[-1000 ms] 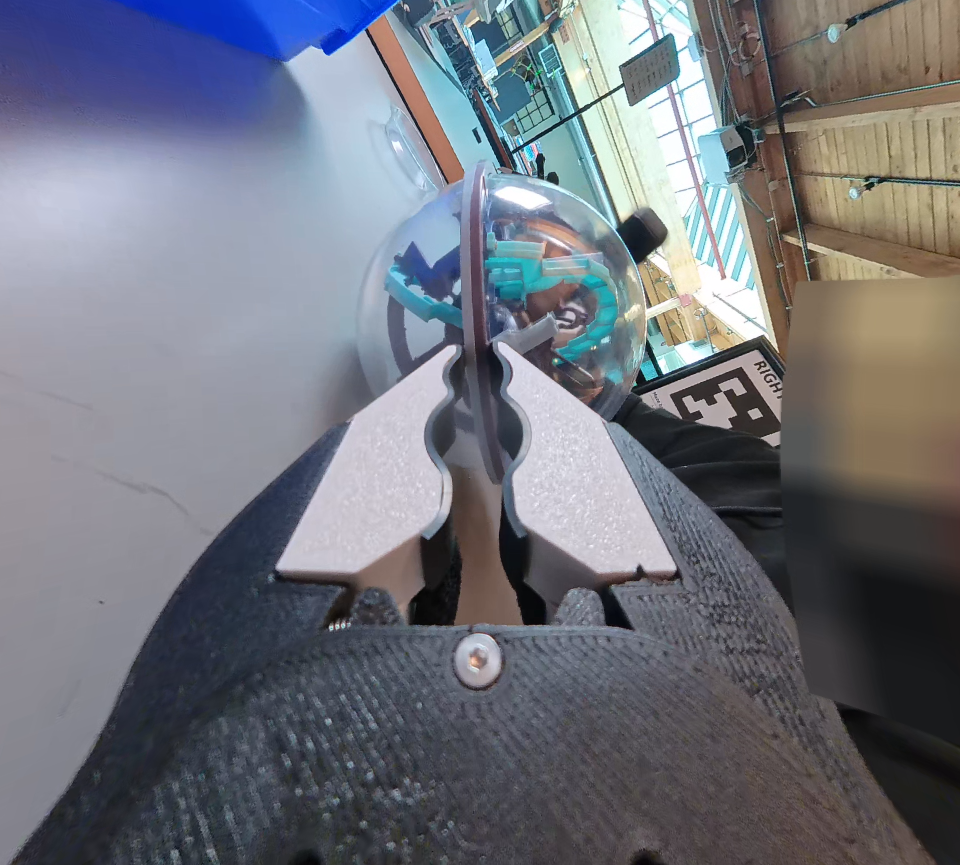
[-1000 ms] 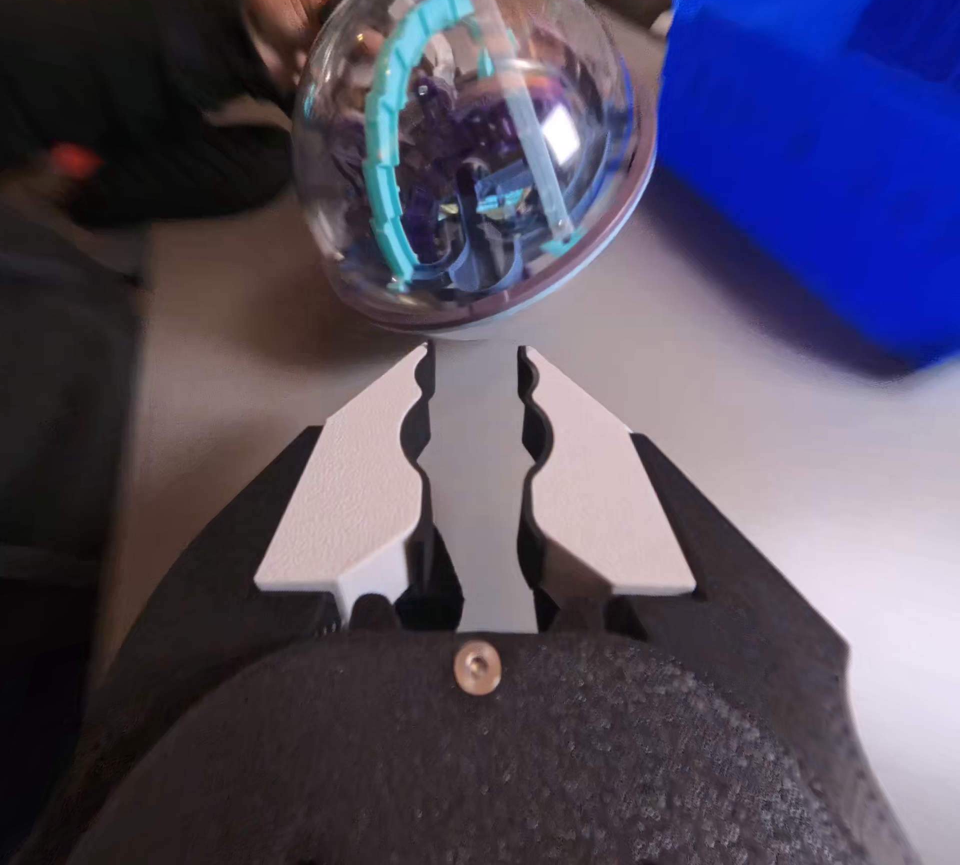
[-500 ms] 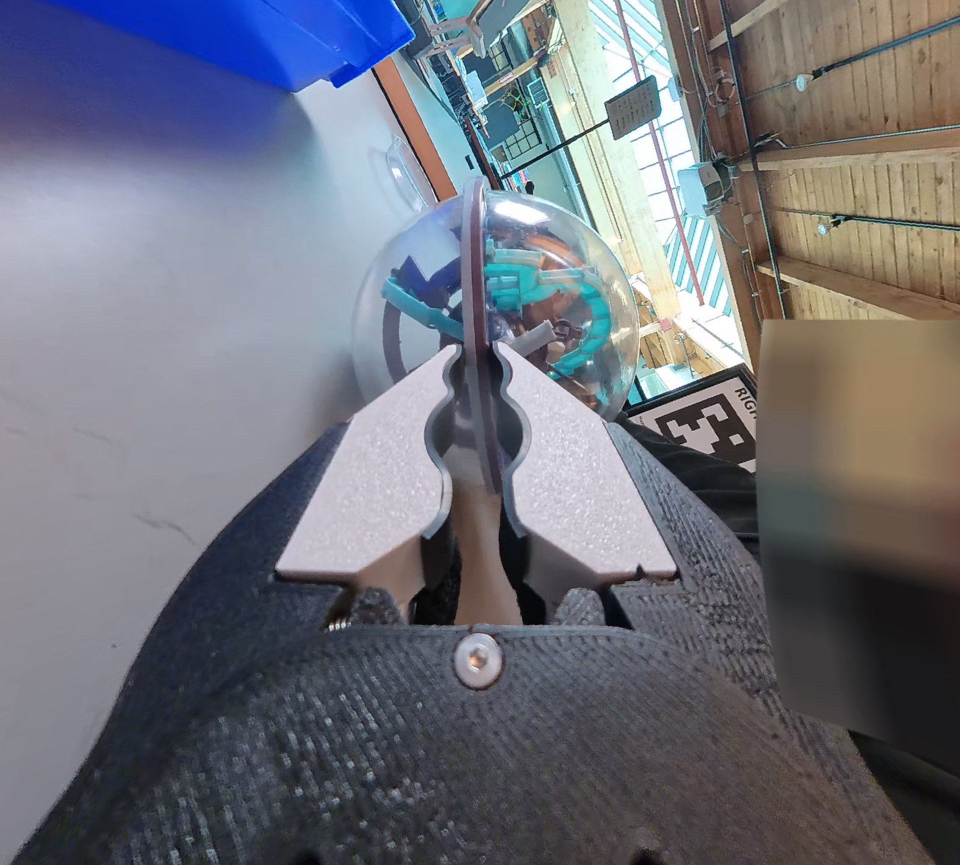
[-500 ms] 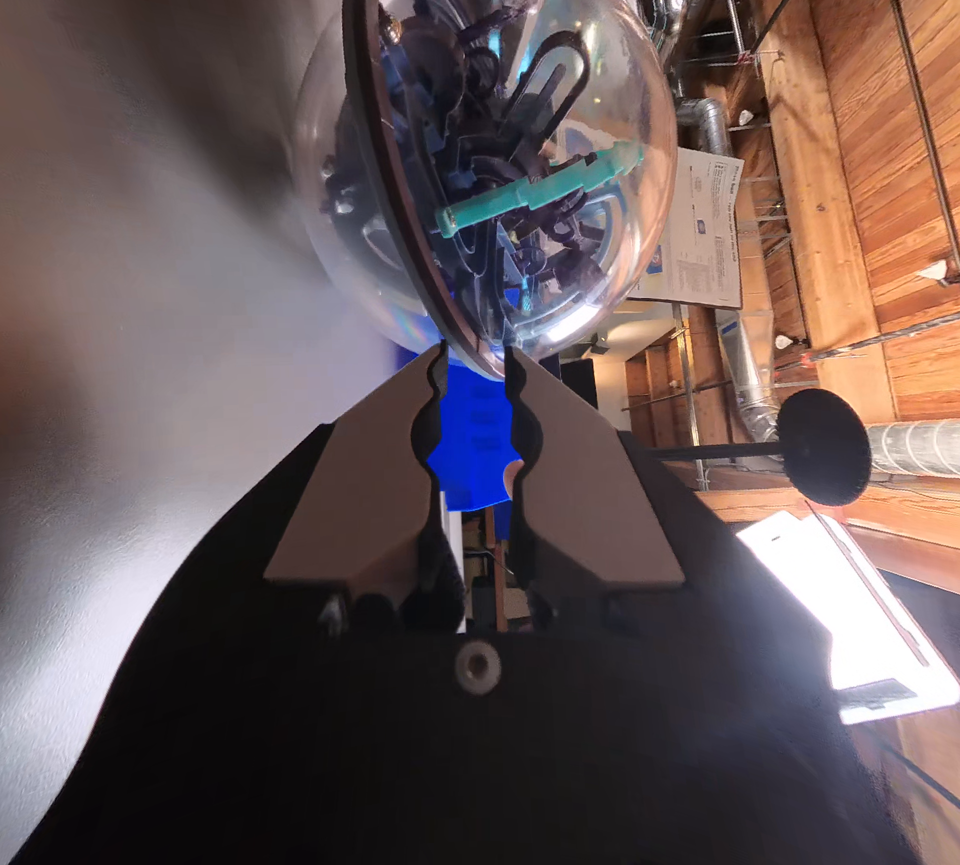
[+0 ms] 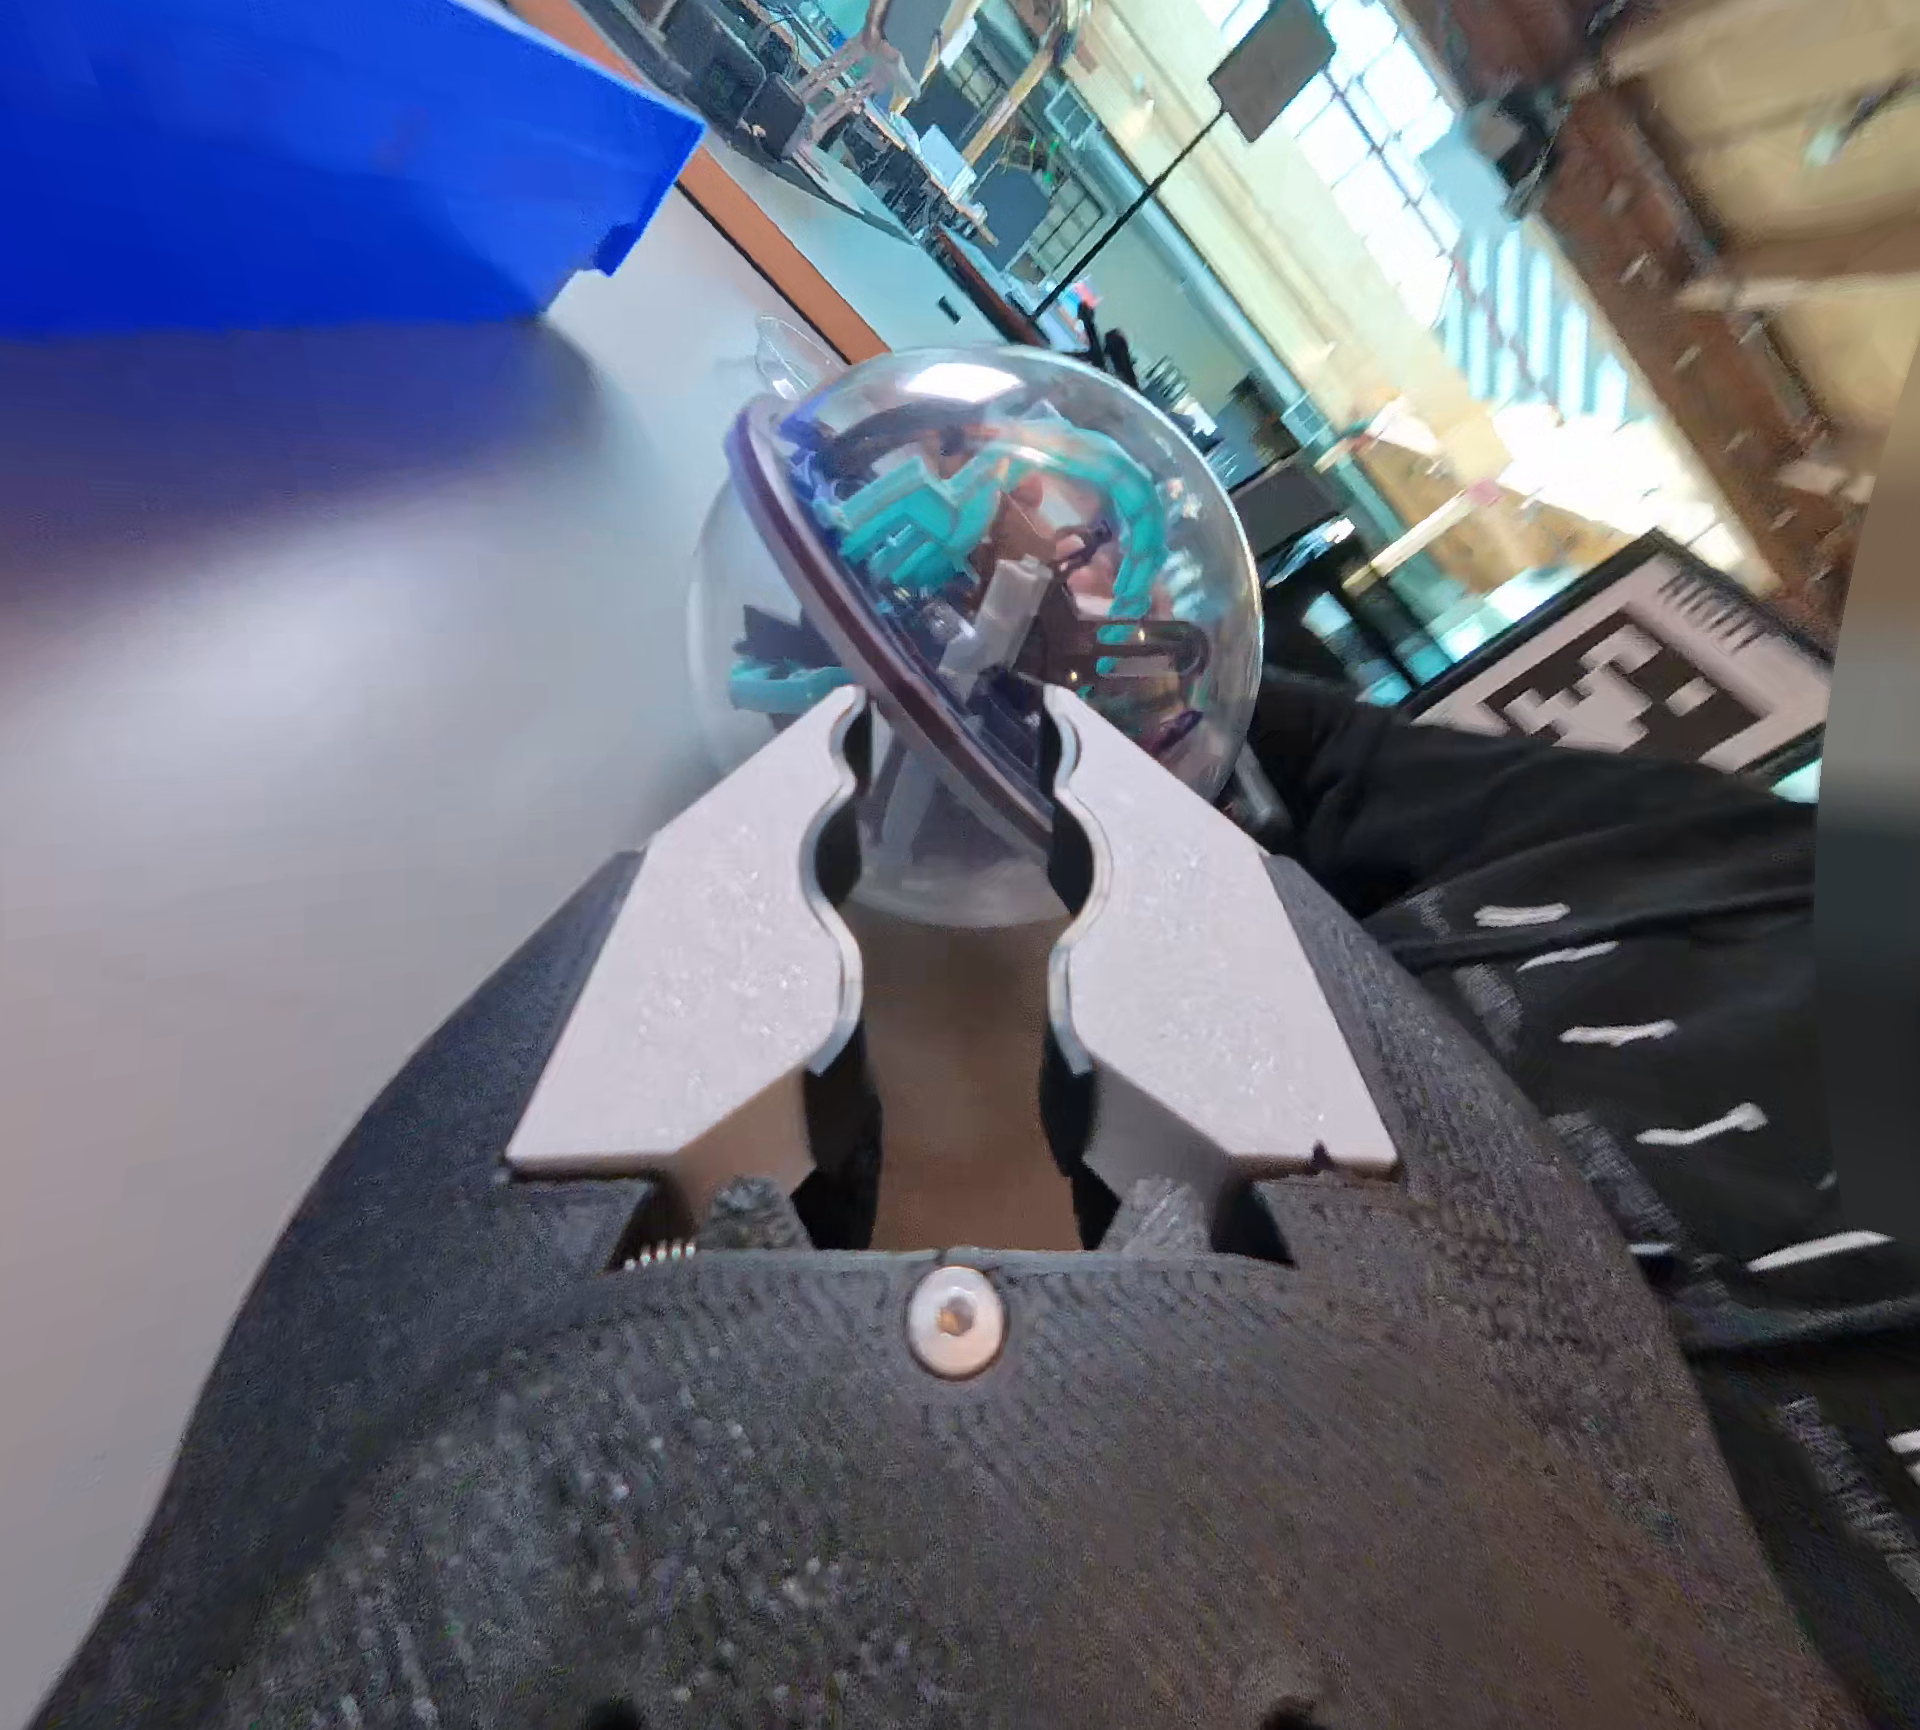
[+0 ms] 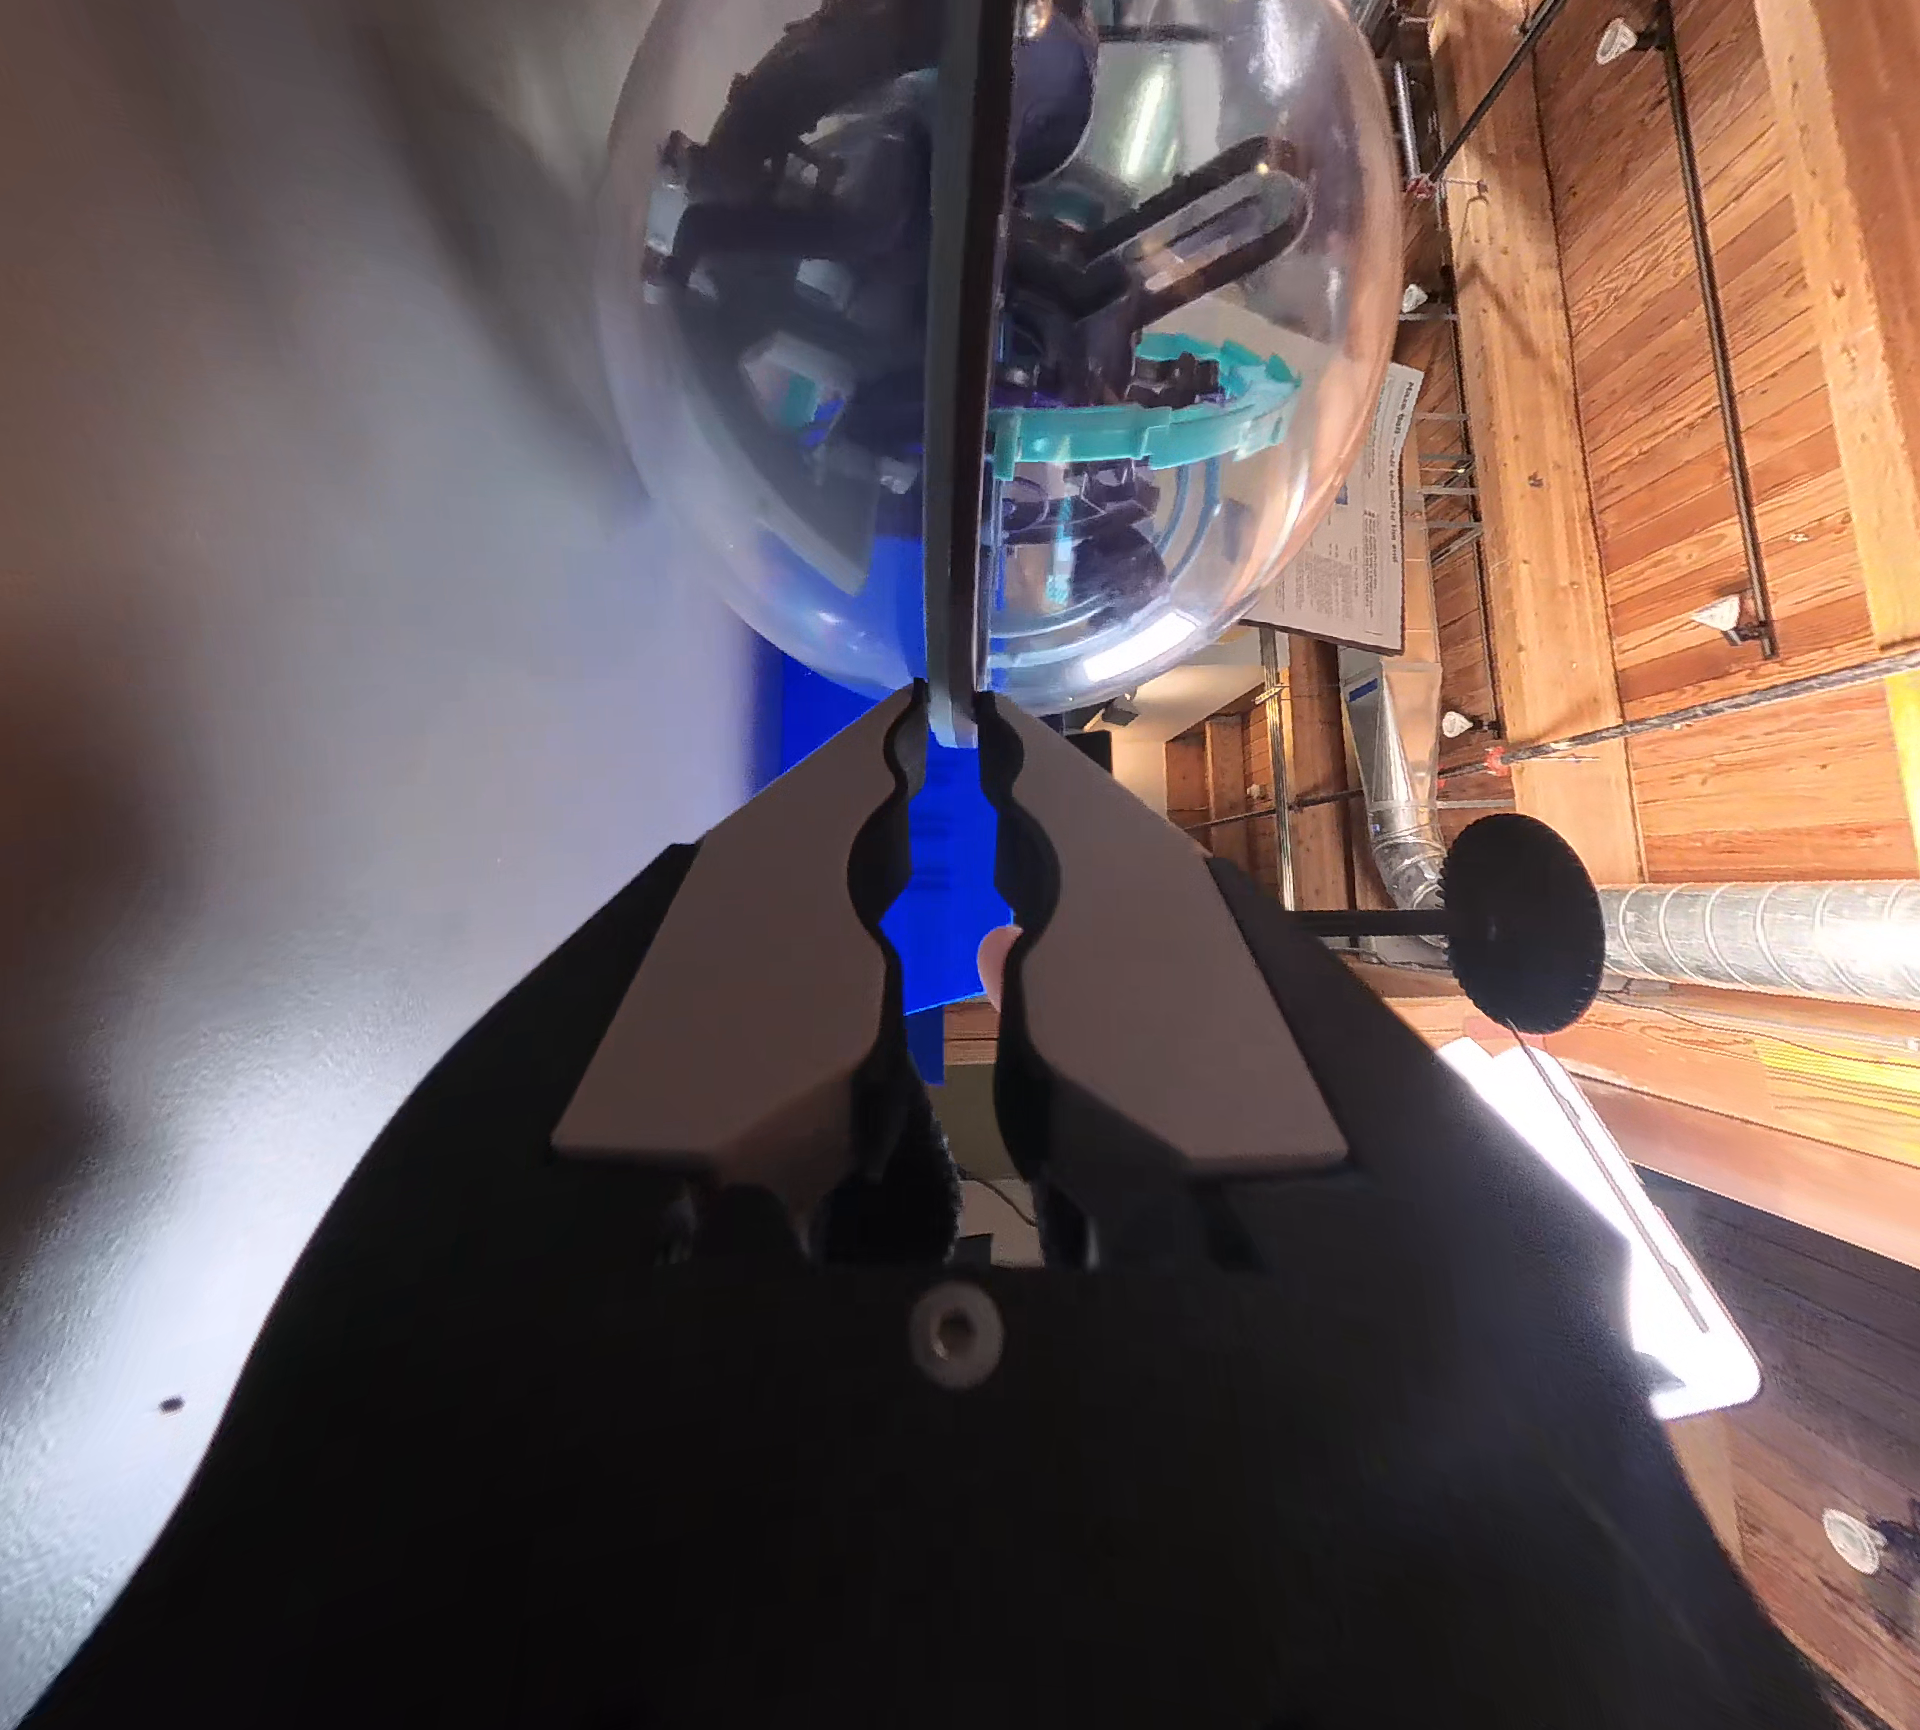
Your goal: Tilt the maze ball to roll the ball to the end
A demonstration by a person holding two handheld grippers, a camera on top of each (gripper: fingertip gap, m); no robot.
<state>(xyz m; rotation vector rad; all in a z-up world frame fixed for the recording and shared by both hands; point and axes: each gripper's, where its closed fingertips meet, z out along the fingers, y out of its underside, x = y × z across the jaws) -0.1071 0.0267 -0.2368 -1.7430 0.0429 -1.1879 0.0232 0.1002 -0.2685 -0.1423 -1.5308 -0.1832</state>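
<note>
Our right gripper (image 6: 951,712) is pinching the maze ball (image 6: 997,257) rim; left gripper (image 5: 954,730) fingers look spread, probably not gripping

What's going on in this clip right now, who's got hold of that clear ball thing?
A person works two handheld grippers on a clear maze ball held up off the white table. The right gripper is pinched shut on the ball's dark rim band, seen edge-on. The left gripper has its jaws spread, with the tilted rim sitting between the fingertips. A blue bin sits behind. Whether the little ball has reached the end can't be told.
</note>
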